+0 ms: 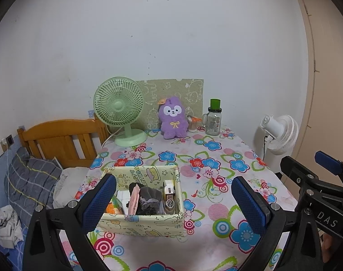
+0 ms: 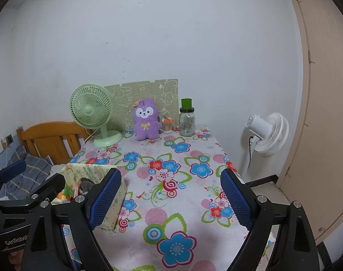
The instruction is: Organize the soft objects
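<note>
A table (image 1: 216,237) draped in flowered cloth is being shown against a white wall, both grippers' fingers being held apart and empty, with the fabric box (image 1: 140,222) of soft things being framed just beyond the left gripper (image 1: 173,203), left of the right gripper (image 2: 171,199), near the table's left edge beside a bed (image 1: 58,142).
</note>
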Demonstrator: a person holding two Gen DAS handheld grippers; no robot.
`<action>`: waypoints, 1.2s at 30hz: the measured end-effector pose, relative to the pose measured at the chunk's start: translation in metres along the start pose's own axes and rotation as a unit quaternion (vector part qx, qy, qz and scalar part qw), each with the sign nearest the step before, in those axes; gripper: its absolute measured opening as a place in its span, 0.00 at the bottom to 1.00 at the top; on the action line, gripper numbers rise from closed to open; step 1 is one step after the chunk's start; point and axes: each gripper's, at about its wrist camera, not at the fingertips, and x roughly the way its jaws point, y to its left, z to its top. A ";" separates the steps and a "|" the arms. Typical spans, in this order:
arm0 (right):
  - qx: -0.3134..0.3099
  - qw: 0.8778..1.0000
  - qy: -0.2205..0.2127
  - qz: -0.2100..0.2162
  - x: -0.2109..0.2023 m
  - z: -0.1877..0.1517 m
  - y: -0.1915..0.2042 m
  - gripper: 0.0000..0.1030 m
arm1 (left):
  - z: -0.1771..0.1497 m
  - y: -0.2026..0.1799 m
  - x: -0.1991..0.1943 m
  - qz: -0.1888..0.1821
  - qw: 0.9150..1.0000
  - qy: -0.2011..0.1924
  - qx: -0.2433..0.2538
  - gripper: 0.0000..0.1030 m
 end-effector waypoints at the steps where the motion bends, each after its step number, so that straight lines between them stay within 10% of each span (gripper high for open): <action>1: 0.000 1.000 -0.001 0.000 0.000 0.000 0.000 0.89 | 0.000 0.000 0.000 -0.001 1.000 -0.001 0.000 1.00; 36: -0.009 1.000 -0.003 -0.004 0.005 0.000 0.002 0.91 | 0.002 0.001 0.005 0.006 1.000 0.007 -0.007 1.00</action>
